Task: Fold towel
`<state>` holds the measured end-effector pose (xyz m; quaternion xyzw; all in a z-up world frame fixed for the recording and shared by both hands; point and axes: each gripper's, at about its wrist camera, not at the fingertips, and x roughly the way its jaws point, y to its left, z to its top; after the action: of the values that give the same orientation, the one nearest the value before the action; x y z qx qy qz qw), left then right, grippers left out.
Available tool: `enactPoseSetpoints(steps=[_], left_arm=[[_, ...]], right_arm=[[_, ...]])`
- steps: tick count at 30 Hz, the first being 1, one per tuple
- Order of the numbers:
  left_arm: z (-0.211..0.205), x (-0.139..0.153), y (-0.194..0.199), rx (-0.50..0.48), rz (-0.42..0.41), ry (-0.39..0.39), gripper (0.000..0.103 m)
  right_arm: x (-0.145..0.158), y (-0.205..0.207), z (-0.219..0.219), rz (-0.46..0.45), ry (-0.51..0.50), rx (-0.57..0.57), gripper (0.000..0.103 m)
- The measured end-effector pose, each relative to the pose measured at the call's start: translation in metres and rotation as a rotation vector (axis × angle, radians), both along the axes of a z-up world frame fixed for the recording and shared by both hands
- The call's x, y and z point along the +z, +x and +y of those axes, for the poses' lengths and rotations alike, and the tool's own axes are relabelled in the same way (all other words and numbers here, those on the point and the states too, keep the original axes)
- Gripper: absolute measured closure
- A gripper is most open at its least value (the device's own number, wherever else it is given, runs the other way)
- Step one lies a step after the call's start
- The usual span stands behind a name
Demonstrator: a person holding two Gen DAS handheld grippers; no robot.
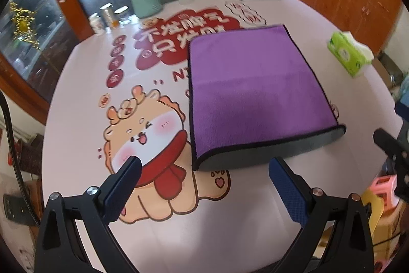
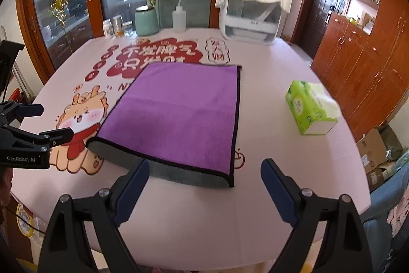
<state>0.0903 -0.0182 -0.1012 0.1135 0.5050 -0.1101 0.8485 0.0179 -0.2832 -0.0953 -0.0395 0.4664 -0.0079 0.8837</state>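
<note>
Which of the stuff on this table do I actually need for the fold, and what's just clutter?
Needed:
- purple towel
- left claw, open
- right claw, open

Clutter:
- green tissue box
- squeeze bottle
- teal vase
- white appliance
- small jars

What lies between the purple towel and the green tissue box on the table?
Nothing: in the right wrist view, only bare pink tablecloth separates the towel from the tissue box. The left wrist view shows the same open stretch.
</note>
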Motion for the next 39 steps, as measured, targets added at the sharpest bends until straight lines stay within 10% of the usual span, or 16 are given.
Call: enactPoseSetpoints(steps=[16, 39], left_arm=[[0.006, -0.071, 0.038, -0.126, 0.103, 0.020, 0.004], [-0.007, -0.098, 0.046, -0.372, 0.209, -0.051, 0.011]], right_arm=[[-0.074, 0.037, -0.047, 0.162, 0.070, 0.178, 0.031], [-0.114, 0.060, -0.050, 0.315, 0.132, 0.393, 0.069]])
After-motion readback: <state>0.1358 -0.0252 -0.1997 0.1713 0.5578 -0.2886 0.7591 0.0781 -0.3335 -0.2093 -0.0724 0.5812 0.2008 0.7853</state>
